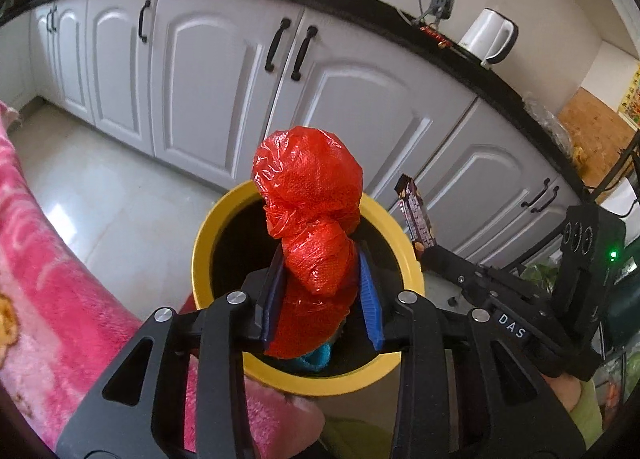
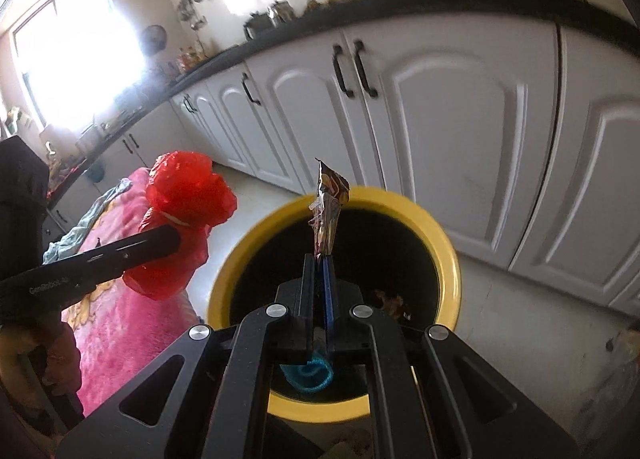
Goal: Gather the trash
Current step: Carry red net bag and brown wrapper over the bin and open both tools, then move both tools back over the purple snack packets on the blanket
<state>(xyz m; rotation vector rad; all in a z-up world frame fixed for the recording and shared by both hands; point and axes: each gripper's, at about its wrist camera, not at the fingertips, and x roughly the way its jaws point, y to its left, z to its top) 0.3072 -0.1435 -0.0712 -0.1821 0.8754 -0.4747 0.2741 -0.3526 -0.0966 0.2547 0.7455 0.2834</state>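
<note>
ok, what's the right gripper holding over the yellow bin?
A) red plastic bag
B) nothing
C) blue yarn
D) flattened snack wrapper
D: the right gripper is shut on a thin crumpled snack wrapper above the yellow bin; the red plastic bag sits between the left gripper's fingers.

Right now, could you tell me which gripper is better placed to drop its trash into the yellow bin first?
Probably the right gripper: its wrapper hangs over the yellow bin mouth. The left gripper holds the red bag, which seems nearer the rim.
</note>
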